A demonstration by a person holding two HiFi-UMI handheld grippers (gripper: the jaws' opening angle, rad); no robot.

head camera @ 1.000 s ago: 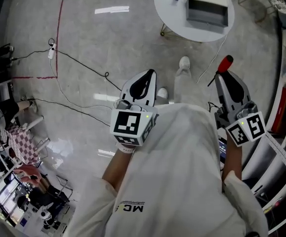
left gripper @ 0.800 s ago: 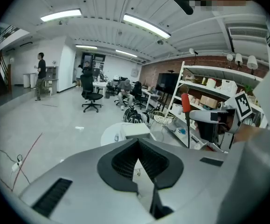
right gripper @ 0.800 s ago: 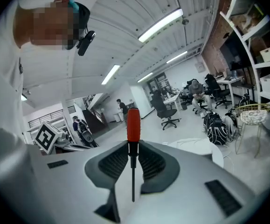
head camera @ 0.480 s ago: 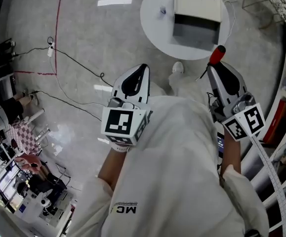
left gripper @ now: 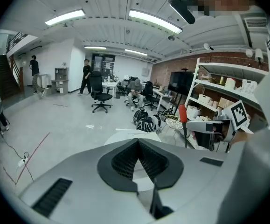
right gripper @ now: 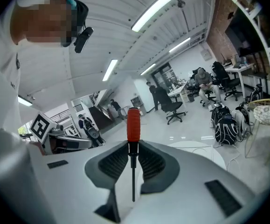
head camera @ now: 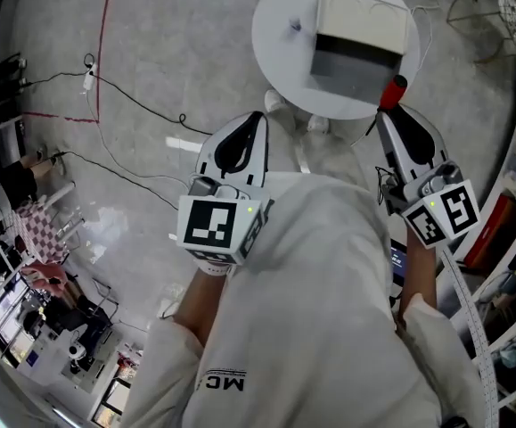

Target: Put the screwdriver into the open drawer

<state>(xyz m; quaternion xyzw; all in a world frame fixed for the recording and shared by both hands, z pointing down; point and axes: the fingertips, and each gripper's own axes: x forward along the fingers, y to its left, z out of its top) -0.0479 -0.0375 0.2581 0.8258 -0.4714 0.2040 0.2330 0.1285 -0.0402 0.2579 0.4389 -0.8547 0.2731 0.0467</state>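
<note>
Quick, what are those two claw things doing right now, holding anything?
Left gripper: closed, empty.
Right gripper: closed on the red-handled screwdriver.

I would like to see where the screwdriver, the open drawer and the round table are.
screwdriver (right gripper: pixel 133 124): right gripper view, red handle.
open drawer (head camera: pixel 356 60): head view, grey inside.
round table (head camera: pixel 274 52): head view, bare top at its left.

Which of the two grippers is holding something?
The right gripper, at the head view's right: a red-handled screwdriver stands clamped between its jaws. The left gripper is shut with nothing between its jaws.
</note>
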